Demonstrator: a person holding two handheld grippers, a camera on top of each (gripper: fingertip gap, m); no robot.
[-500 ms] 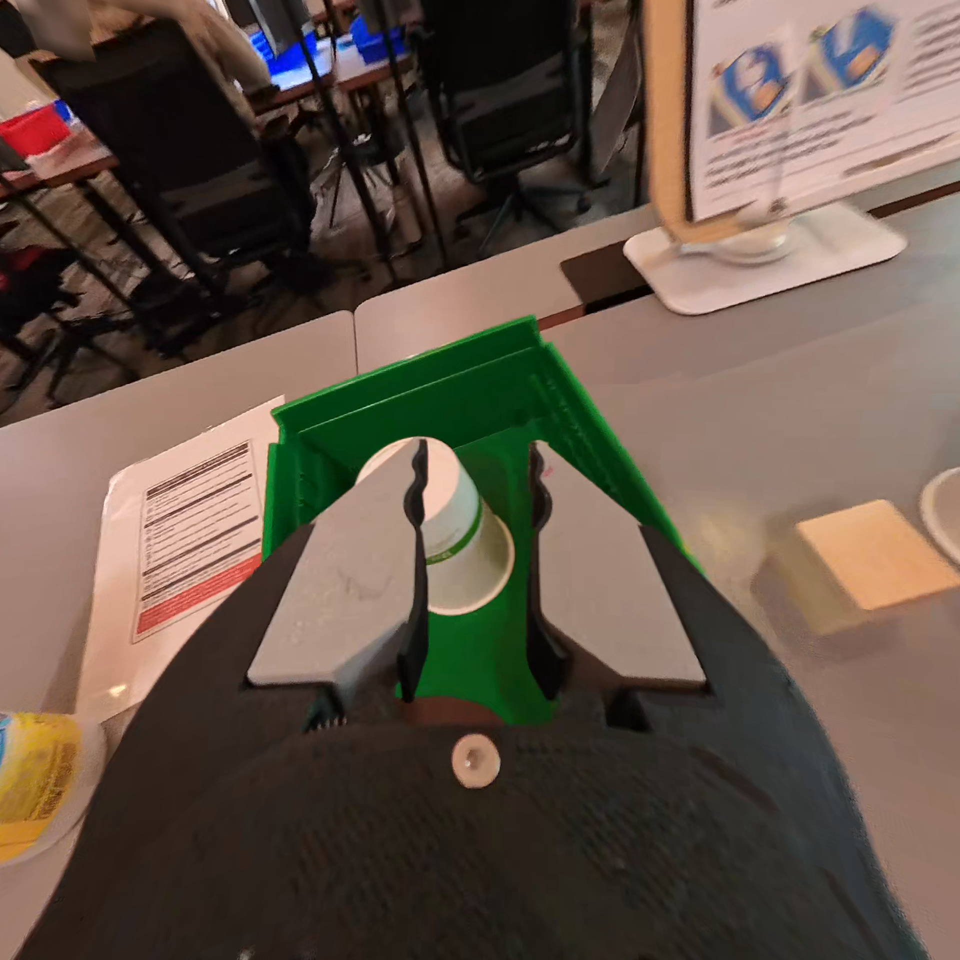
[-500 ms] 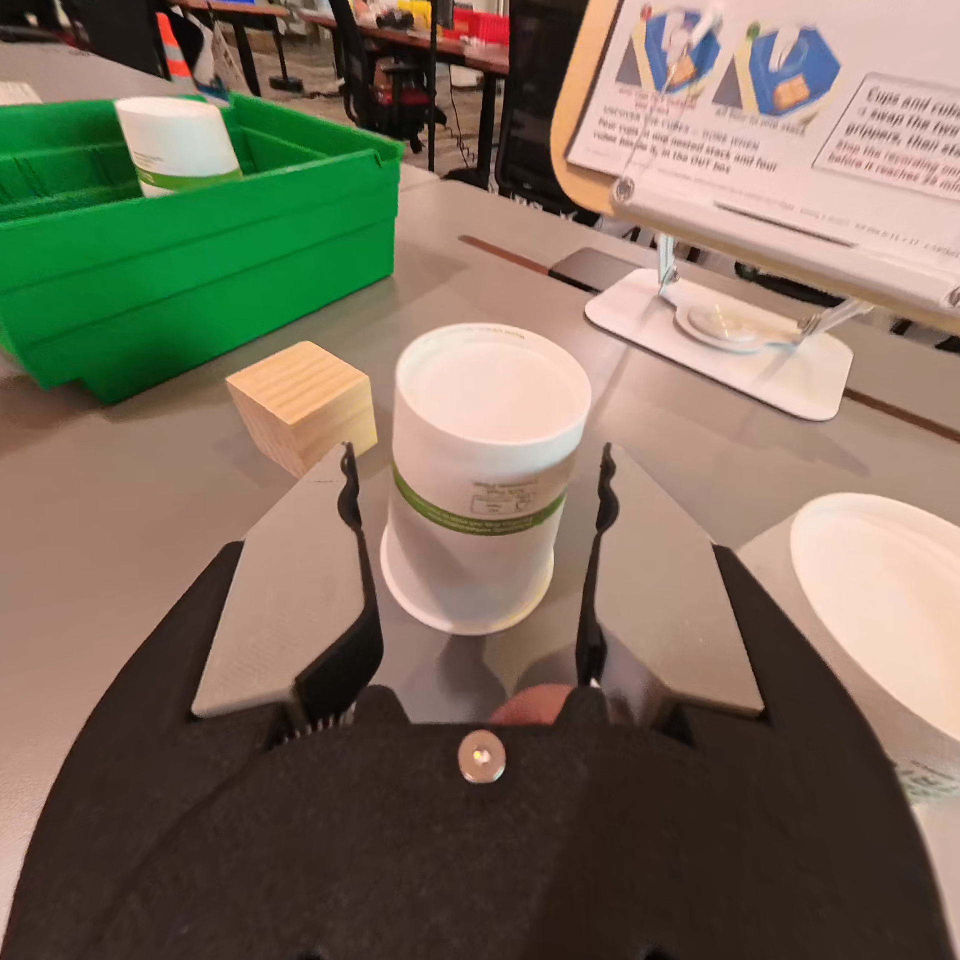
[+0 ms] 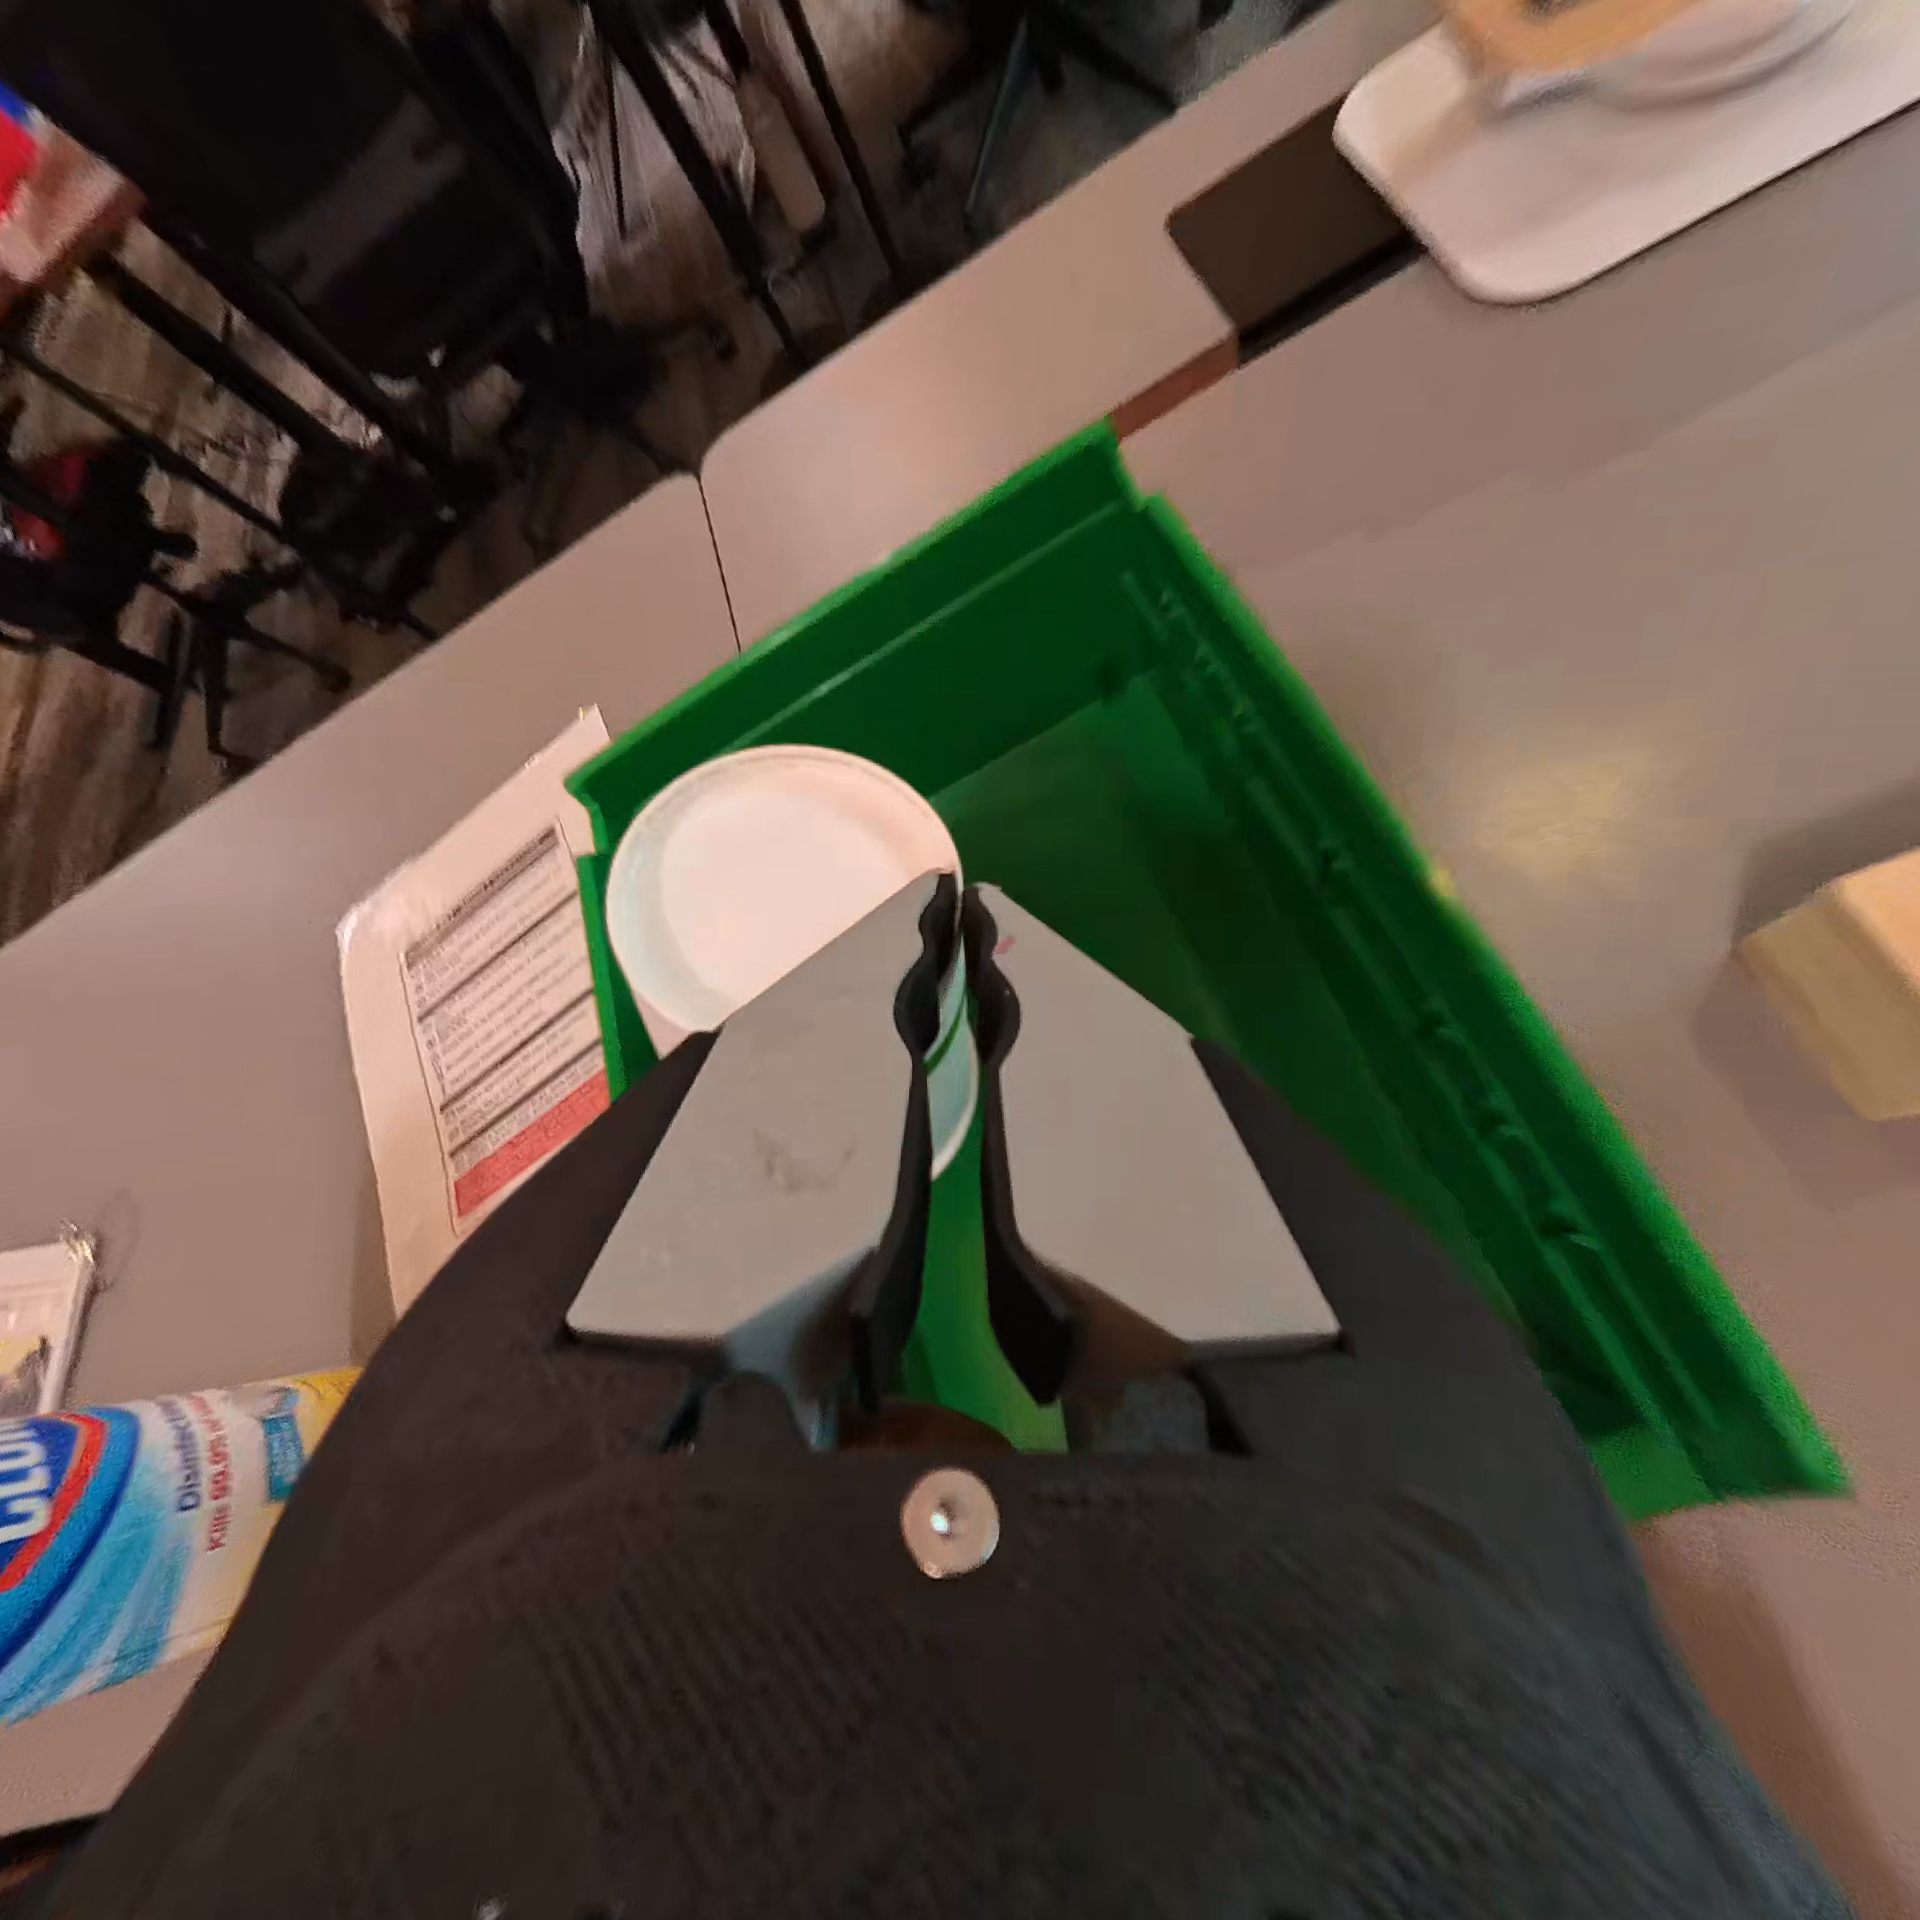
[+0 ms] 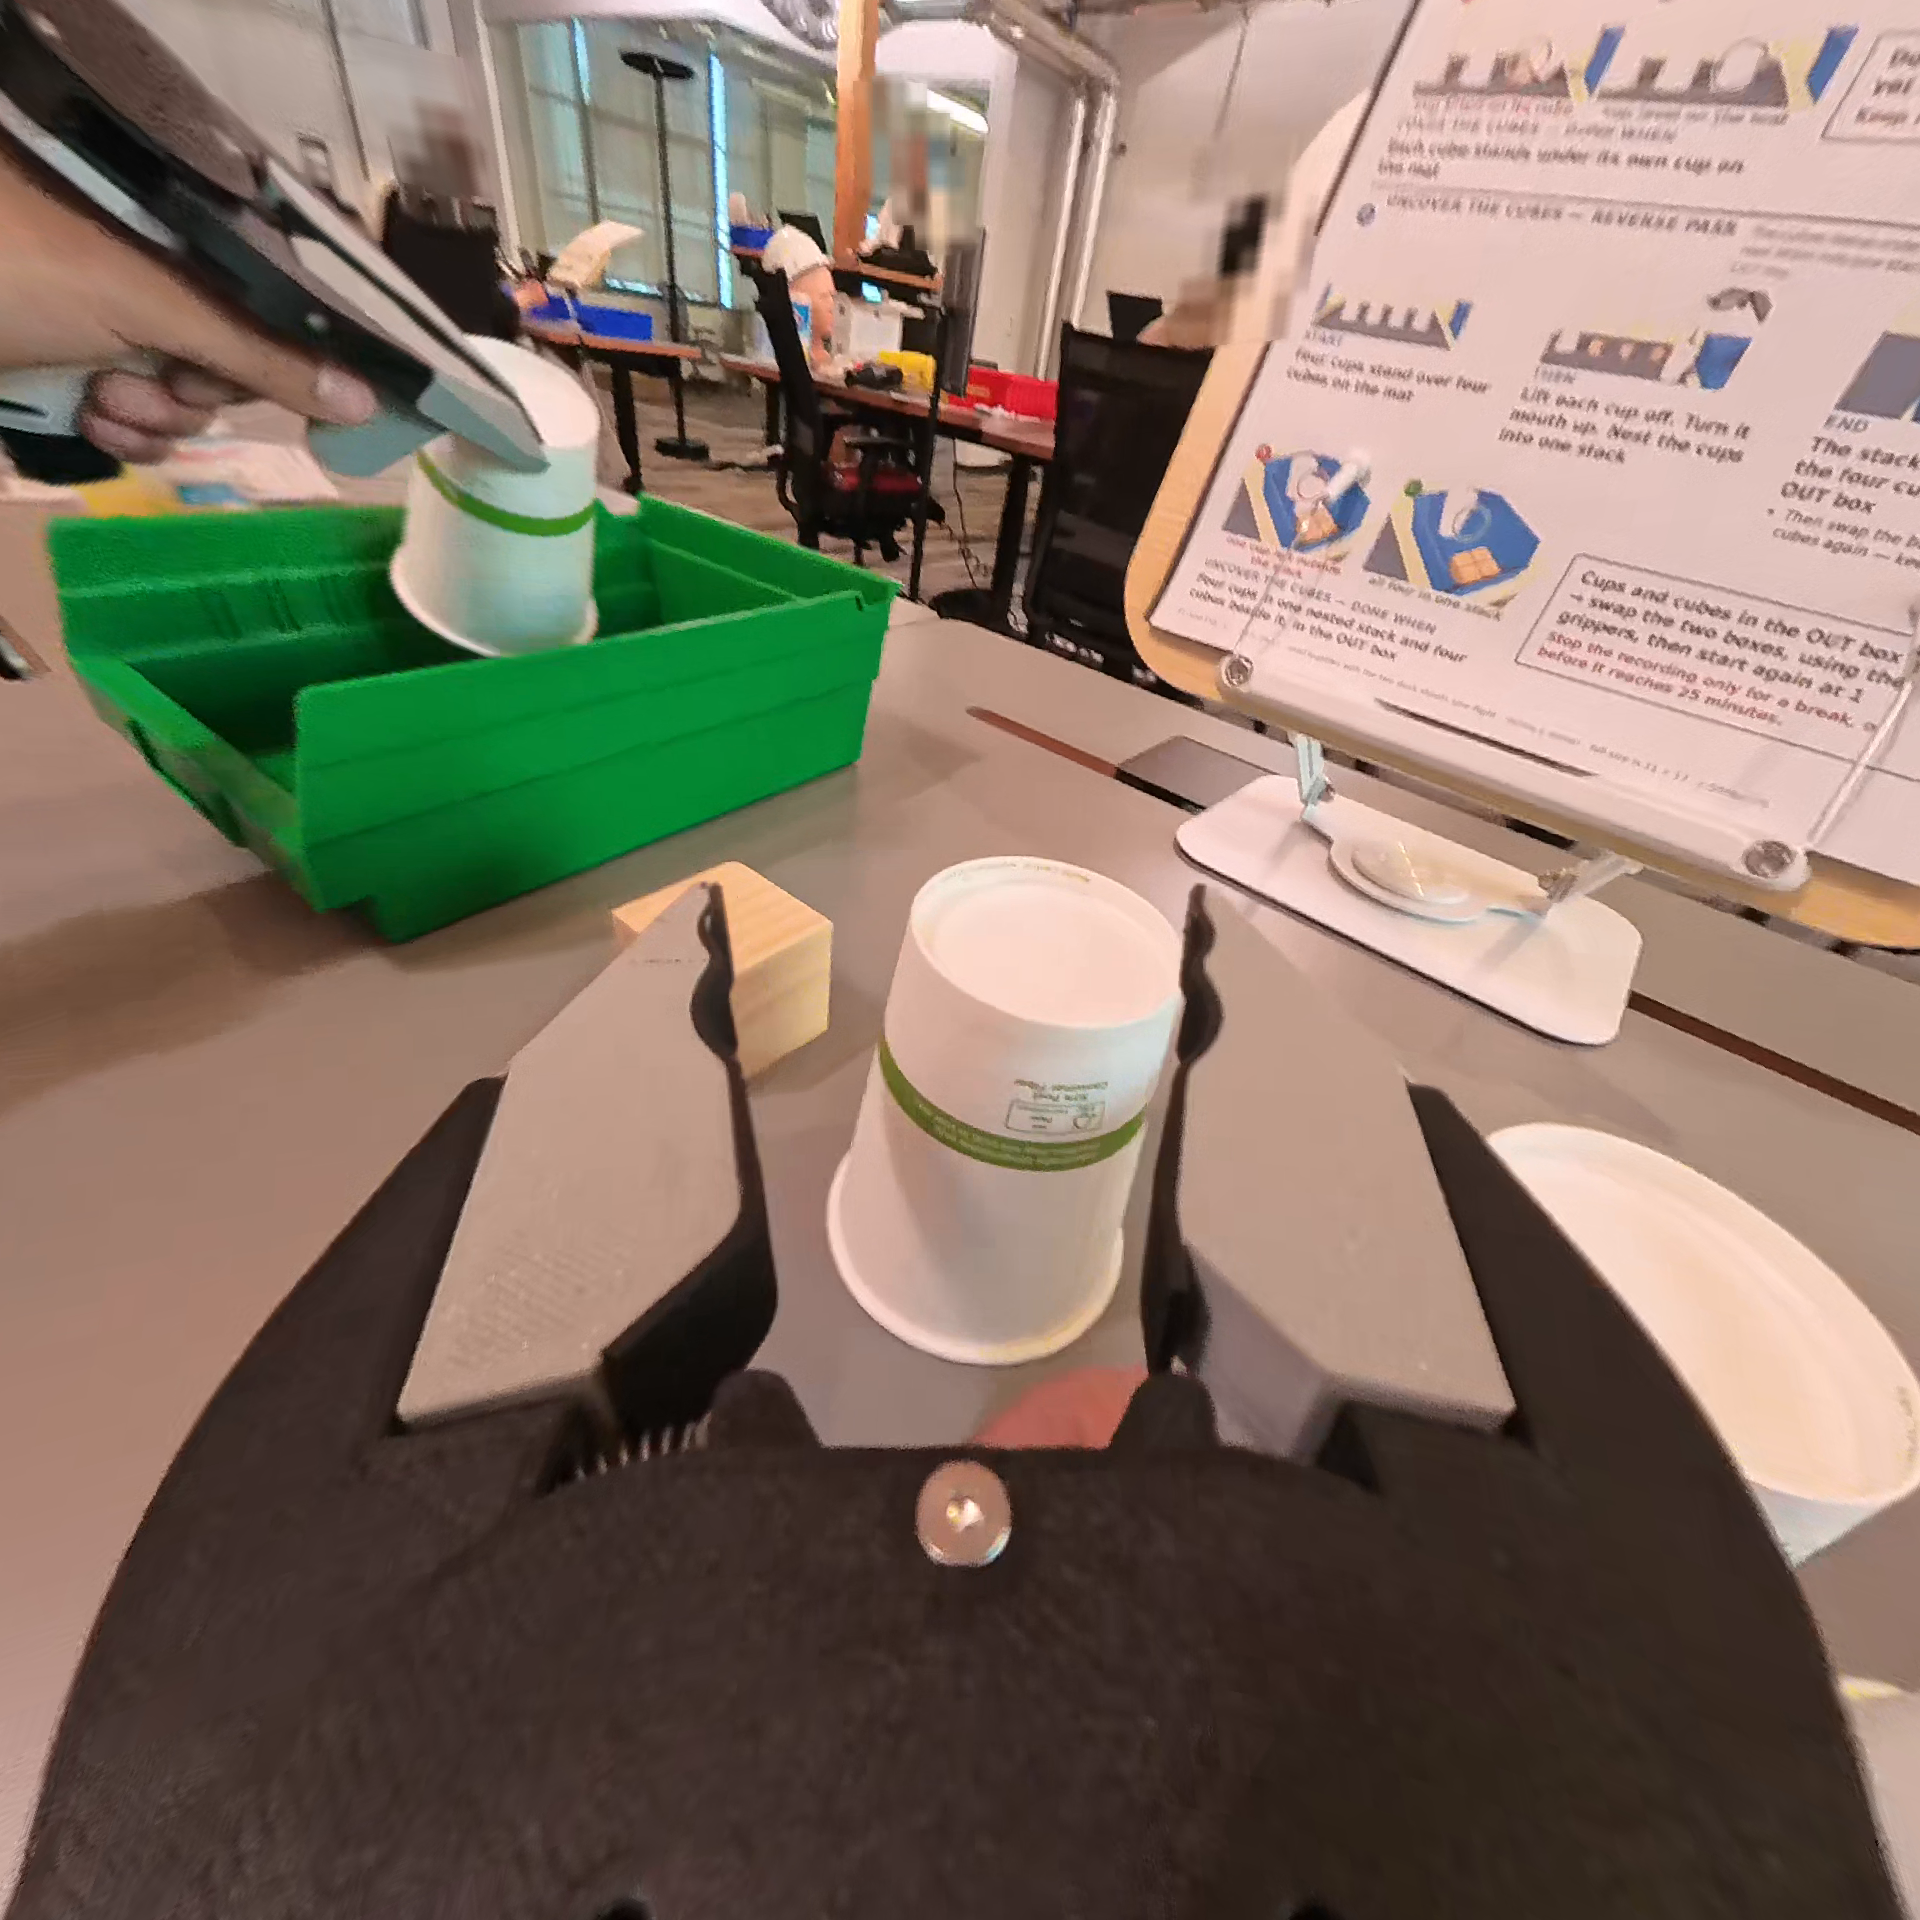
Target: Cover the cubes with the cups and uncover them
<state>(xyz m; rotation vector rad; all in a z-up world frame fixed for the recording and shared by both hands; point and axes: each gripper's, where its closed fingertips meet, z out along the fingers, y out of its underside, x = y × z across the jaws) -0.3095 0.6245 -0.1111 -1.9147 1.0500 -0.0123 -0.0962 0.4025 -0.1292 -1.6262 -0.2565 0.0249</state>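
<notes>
In the left wrist view my left gripper (image 3: 951, 904) is shut on the side wall of a white paper cup (image 3: 769, 883) with a green band. It holds the cup bottom-up and tilted above the green bin (image 3: 1299, 935). The right wrist view shows this too: the left gripper (image 4: 488, 426) pinches the raised cup (image 4: 509, 520) over the bin (image 4: 582, 748). My right gripper (image 4: 953, 899) is open. Its fingers stand on either side of an upside-down white cup (image 4: 1018, 1091) on the grey table without pressing it. A wooden cube (image 4: 779, 966) sits uncovered just left of it, and also shows in the left wrist view (image 3: 1849, 987).
Another upside-down white cup (image 4: 1714, 1320) stands at the right. An instruction board (image 4: 1610, 416) on a white stand base (image 4: 1455, 894) is at the back right. A printed sheet (image 3: 468, 997) and a wipes pack (image 3: 125, 1507) lie left of the bin.
My left gripper's pads have closed on the cup's wall and lifted it, tilted, out of the green bin. The right gripper stays open around its cup, drawn back slightly.
</notes>
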